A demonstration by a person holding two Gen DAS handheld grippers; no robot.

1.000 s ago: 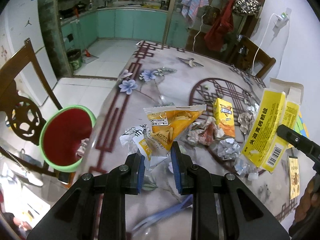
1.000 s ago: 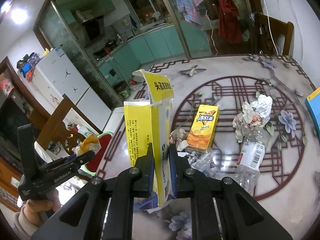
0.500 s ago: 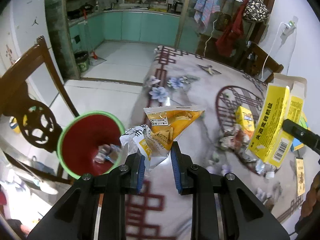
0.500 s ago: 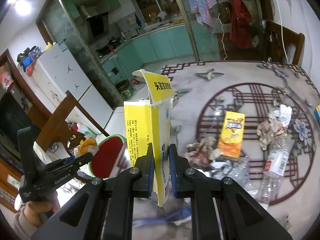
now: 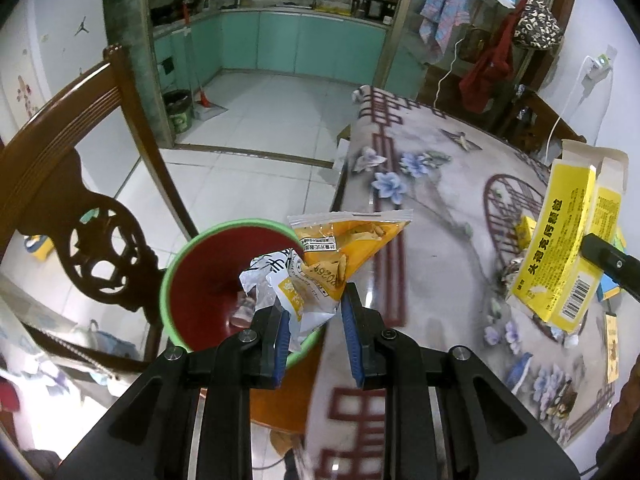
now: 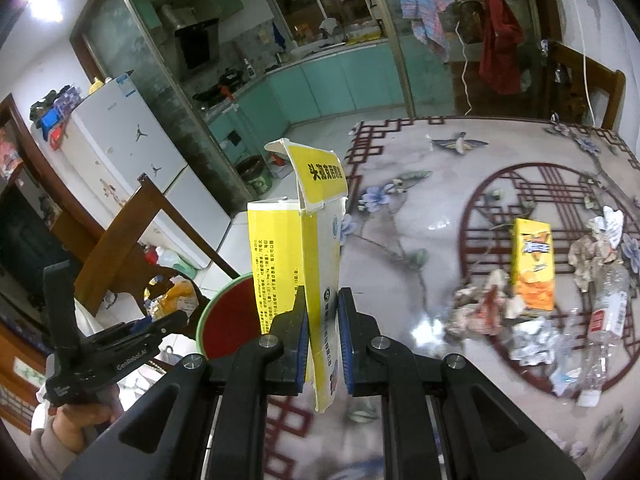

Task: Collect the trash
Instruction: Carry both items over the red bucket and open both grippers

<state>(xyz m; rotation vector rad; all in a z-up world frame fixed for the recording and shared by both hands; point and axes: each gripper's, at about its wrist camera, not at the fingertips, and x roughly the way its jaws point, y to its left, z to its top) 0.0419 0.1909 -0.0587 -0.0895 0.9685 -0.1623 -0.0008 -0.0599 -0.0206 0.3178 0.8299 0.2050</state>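
Note:
My left gripper (image 5: 313,300) is shut on a bunch of snack wrappers (image 5: 320,268), an orange packet and a crumpled white one, held over the rim of a green bin with a red lining (image 5: 200,276) beside the table. My right gripper (image 6: 322,312) is shut on a flattened yellow and white carton (image 6: 296,264), upright above the table's left edge. That carton (image 5: 564,248) also shows at the right of the left wrist view. The bin (image 6: 228,320) lies just left of the carton in the right wrist view, with the left gripper (image 6: 160,320) beside it.
On the patterned table (image 6: 420,208) lie an orange snack box (image 6: 532,264), crumpled paper and foil (image 6: 532,336) and a clear plastic bottle (image 6: 608,308). A dark wooden chair (image 5: 80,184) stands beside the bin. White tiled floor (image 5: 256,120) stretches beyond the table edge.
Both grippers have swung left off the table middle toward its edge, each keeping its load. The wrappers now hang over the bin, and the carton is nearer to it.

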